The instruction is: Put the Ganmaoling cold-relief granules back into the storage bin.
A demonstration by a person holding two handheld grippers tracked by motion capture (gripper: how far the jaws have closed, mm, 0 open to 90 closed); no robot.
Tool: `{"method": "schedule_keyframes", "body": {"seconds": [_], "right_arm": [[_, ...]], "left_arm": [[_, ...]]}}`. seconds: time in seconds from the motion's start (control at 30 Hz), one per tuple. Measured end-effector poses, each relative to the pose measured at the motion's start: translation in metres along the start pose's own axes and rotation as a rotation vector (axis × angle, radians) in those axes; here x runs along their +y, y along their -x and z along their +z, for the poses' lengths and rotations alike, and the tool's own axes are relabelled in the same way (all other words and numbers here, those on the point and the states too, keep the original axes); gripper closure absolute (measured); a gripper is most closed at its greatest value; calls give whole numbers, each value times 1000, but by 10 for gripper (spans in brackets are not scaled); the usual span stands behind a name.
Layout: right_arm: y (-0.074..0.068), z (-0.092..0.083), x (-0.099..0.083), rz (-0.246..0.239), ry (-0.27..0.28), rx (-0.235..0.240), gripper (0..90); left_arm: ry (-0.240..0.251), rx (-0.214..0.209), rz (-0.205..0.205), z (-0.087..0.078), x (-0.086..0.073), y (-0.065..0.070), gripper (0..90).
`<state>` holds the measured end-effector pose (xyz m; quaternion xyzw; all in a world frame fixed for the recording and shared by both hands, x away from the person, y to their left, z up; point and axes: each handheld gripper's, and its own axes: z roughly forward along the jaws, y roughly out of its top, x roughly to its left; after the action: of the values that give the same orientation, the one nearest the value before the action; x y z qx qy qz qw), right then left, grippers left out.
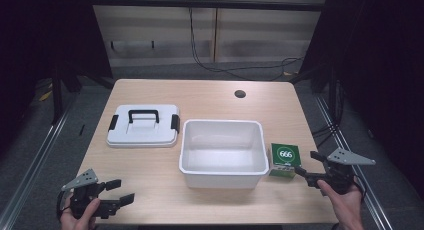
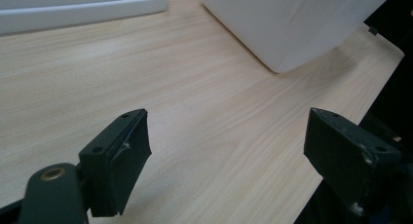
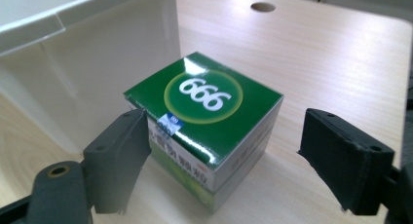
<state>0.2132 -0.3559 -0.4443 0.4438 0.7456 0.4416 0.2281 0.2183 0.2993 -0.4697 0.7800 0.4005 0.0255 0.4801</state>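
R gripper at green box, jaws apart.
Box on bench, lower right of frame, just beside white tub; L gripper lower left, jaws apart, holding nothing.

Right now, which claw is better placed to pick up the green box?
The right claw. It sits open right beside the green box, with the box between its jaws in its own view. The left claw is open over bare table, across the white bin.

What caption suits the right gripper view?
Open right gripper closing in on a green box beside the white bin.
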Motion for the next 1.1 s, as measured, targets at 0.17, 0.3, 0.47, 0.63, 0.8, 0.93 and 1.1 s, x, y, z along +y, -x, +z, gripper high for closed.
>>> {"method": "schedule_keyframes", "body": {"seconds": [0.17, 0.3, 0.47, 0.63, 0.8, 0.93, 1.1], "right_arm": [[4, -2, -3, 59, 24, 127, 192], [5, 0, -3, 66, 4, 176, 138], [4, 0, 3, 49, -12, 215, 130], [-6, 7, 13, -46, -40, 244, 131], [-6, 8, 28, -73, -76, 281, 132], [-5, 8, 37, -80, -86, 324, 131], [-5, 13, 47, -96, -130, 339, 136]], "left_arm": [[-6, -5, 0, 1, 0, 0, 170], [-6, 4, 5, 0, 0, -1, 170], [-8, 0, 4, 1, 0, 0, 170], [-7, 0, 6, 1, 1, -1, 170], [-10, -2, 8, 2, 1, 0, 170], [-3, 2, 18, 2, 2, 1, 170], [-7, 1, 20, 2, 2, 1, 170]]}}
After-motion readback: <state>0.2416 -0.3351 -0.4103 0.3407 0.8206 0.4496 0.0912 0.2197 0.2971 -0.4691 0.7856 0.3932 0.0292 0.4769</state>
